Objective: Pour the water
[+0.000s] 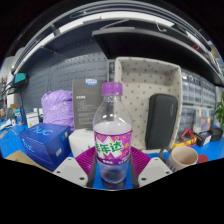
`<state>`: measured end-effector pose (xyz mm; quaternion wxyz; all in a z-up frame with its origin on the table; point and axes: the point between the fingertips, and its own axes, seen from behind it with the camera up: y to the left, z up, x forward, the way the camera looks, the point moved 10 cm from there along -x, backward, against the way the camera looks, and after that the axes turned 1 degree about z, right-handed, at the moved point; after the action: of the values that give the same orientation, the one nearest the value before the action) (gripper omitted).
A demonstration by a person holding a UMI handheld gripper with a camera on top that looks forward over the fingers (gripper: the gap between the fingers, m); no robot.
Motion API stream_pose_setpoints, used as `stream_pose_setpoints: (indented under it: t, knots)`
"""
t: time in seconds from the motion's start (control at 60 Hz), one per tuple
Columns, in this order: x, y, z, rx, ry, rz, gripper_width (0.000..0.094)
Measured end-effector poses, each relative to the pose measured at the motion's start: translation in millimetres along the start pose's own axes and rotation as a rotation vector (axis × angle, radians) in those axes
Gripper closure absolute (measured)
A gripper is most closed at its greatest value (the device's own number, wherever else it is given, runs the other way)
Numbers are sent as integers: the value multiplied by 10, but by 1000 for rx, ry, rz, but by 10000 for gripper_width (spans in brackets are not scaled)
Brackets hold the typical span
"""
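Observation:
A clear plastic bottle [112, 135] with a purple cap and a purple-and-green label stands upright between my fingers. My gripper [112, 168] is shut on the bottle's lower body, the magenta pads [88, 160] pressing on both sides. The bottle looks almost empty at the bottom. A beige cup [183, 157] stands to the right, just beyond the right finger, on the blue tabletop [12, 145].
A blue box [44, 143] and a purple bag [58, 106] sit to the left. A white roll [81, 141] stands behind the left finger. A dark chair back [162, 120] and a beige partition [140, 85] are behind. Small coloured items [208, 135] lie far right.

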<state>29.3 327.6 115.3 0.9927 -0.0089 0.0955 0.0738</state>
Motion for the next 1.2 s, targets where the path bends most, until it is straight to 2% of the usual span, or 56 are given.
stream_pose_setpoints:
  t: [0.233,0.433,0.717,0.917,1.2]
  knots:
    - [64,13,6,17,-24,-17,571]
    - [67,-74,28,101,2,0,573]
    - [-54,-333,484,823,-55,5,573]
    - [-70,-468,541,1338,-63,-4,573]
    - [-51,-590,527,1839,-17,33,574]
